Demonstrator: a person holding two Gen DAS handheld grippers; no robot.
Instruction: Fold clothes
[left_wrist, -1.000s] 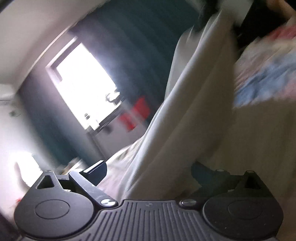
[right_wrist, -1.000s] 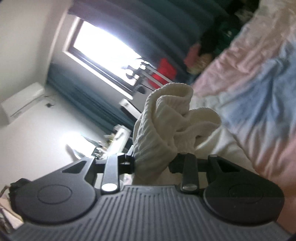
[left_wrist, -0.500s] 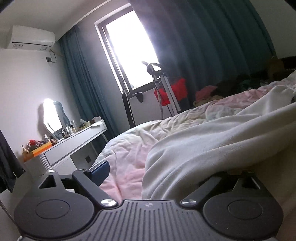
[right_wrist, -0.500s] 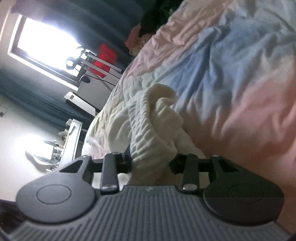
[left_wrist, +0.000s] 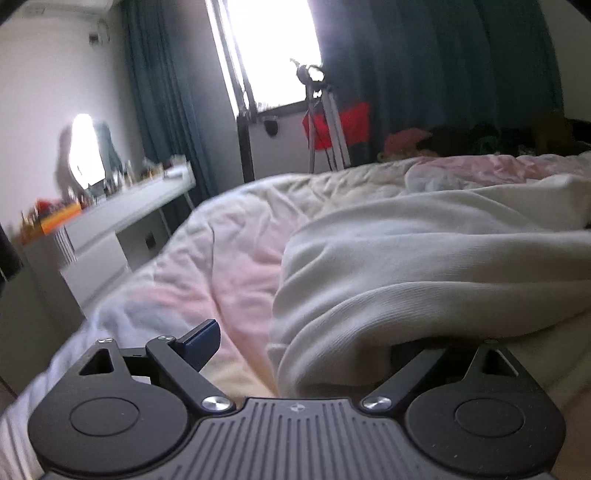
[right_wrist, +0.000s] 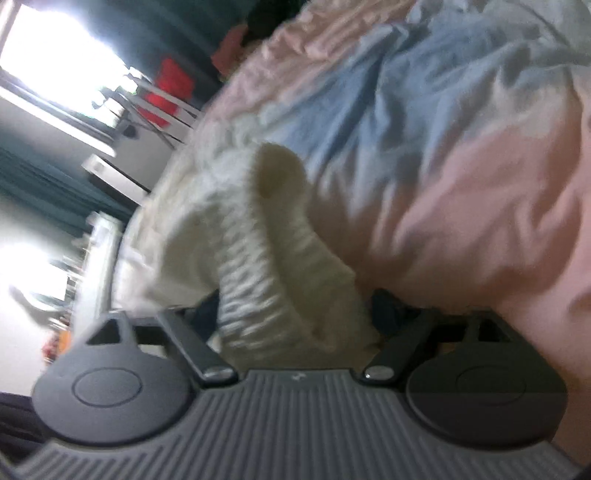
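With the cream sweater (left_wrist: 424, 258) sprawled loose over the rumpled bed (left_wrist: 221, 258), my wide-open left claw (left_wrist: 303, 343) holds nothing while my right claw (right_wrist: 295, 306), parted around the ribbed cuff (right_wrist: 266, 258), may drop it.

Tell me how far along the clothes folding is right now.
Early. Done: the cream garment lies on the bed quilt. In hand: its ribbed hem sits bunched between the right gripper fingers; the left gripper is open under the cloth. Left: no neat fold shows yet.
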